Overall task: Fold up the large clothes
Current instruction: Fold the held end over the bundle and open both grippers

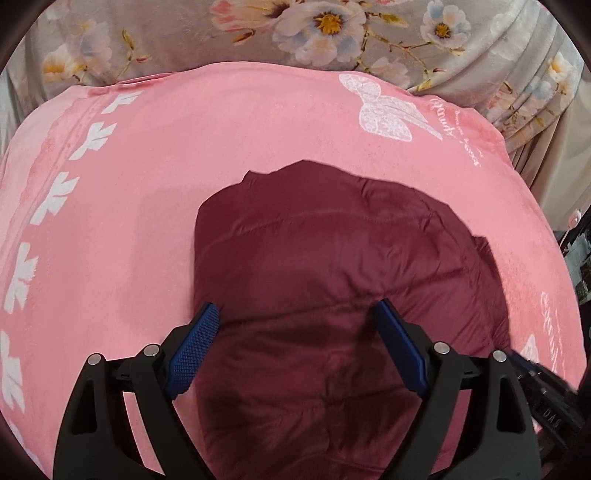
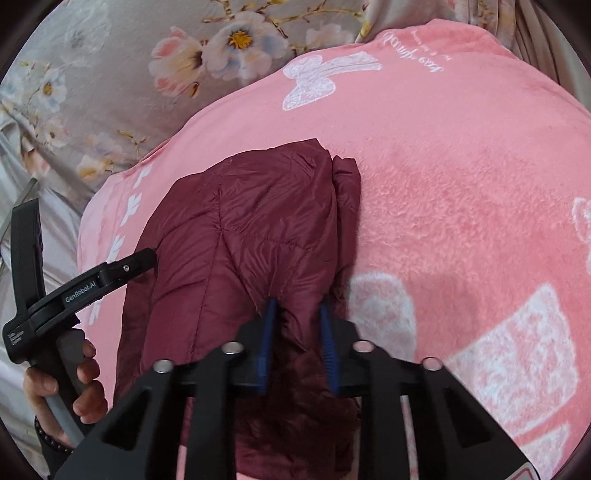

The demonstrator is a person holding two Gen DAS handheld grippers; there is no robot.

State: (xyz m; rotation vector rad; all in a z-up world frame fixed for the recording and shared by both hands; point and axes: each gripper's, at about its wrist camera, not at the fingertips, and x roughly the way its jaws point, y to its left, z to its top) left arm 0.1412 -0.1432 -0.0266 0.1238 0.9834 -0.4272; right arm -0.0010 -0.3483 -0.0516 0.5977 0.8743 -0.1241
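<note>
At the bottom of the right wrist view, the right hand-held gripper (image 2: 297, 314) has its blue pads drawn close on a bunched fold of the dark maroon quilted puffer jacket (image 2: 251, 236). In the left wrist view, the left hand-held gripper (image 1: 295, 314) is spread wide above the jacket (image 1: 332, 266), pinching nothing. At lower left of the right view, a person's hand (image 2: 70, 384) holds that gripper's grey handle. The jacket lies folded on a pink fleece blanket with white bows (image 1: 129, 221); beyond it, at the top, is grey floral bedding (image 1: 258, 33).

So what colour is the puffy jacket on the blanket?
Dark maroon jacket, quilted; clearest in the right wrist view.
</note>
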